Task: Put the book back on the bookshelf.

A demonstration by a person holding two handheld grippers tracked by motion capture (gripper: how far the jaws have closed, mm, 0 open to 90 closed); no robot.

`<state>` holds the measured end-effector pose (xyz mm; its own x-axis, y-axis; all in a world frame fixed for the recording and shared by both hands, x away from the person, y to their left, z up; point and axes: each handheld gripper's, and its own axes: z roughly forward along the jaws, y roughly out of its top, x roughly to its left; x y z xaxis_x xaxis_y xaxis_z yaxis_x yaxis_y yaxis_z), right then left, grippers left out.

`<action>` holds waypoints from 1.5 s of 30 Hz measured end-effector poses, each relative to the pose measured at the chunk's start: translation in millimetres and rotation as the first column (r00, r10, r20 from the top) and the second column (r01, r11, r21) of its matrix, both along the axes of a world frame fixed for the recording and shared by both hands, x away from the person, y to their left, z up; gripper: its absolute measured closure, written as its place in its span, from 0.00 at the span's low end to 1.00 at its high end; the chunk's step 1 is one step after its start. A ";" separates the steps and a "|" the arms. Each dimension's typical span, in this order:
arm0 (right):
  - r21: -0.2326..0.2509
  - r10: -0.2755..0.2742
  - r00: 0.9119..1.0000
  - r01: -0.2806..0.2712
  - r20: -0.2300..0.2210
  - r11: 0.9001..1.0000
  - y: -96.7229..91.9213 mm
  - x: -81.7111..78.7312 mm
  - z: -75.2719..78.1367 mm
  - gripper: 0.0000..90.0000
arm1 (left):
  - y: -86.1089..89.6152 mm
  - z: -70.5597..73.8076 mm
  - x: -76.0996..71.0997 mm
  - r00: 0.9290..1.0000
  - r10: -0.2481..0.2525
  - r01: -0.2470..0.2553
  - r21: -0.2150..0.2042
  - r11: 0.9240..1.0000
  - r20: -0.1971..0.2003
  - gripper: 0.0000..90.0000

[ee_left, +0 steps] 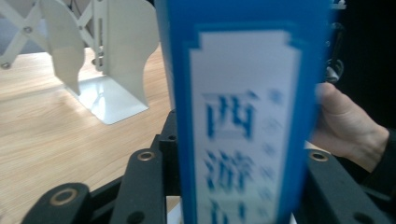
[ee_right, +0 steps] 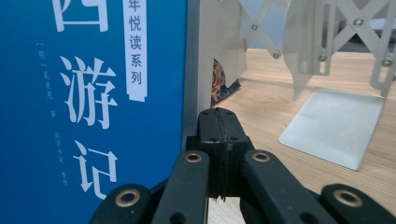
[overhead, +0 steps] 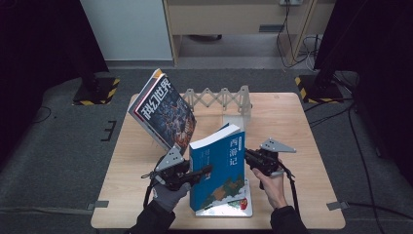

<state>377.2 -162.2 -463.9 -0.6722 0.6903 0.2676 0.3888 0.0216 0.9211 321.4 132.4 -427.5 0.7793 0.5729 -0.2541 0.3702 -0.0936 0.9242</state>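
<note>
A blue book (overhead: 219,165) with white Chinese lettering stands upright on the table's near middle. My left gripper (overhead: 207,170) comes in from the left and is shut on its spine side. In the left gripper view the blue spine (ee_left: 243,93) sits between the two black jaws of my left gripper (ee_left: 243,149). My right gripper (overhead: 247,155) is at the book's right edge with its jaws pressed together and nothing between them. In the right gripper view the tip of my right gripper (ee_right: 218,116) lies right by the book's page edge, beside the blue cover (ee_right: 93,93).
A magazine (overhead: 163,109) leans against a white expanding bookstand (overhead: 219,100) at the back of the wooden table (overhead: 292,126). The bookstand's metal foot (ee_right: 336,126) lies flat on the table. Another book (overhead: 234,207) lies flat under the blue one near the front edge.
</note>
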 end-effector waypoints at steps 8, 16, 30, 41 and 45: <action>-0.011 0.006 1.000 -0.006 -0.003 1.000 -1.5 -1.7 1.6 1.00 | -8.9 4.4 0.0 0.999 0.036 -0.036 0.050 0.998 0.005 0.67; -0.006 -0.021 1.000 0.021 -0.010 1.000 -11.0 1.2 1.3 0.84 | -9.0 9.3 2.6 0.998 0.058 -0.057 0.049 0.997 -0.036 0.68; -0.149 -0.179 0.982 0.169 -0.055 0.974 -70.1 -9.4 -21.4 0.68 | -3.2 33.1 10.0 0.996 0.082 -0.083 -0.018 0.996 -0.031 0.68; -0.287 -0.268 0.960 0.236 -0.078 0.928 -87.5 -10.2 -35.7 0.58 | 15.4 57.7 32.0 0.976 0.212 -0.211 -0.025 0.977 0.040 0.68; -0.314 -0.285 0.953 0.240 -0.105 0.918 -91.7 -9.0 -40.6 0.55 | 20.7 64.5 46.2 0.964 0.261 -0.259 -0.036 0.965 0.051 0.68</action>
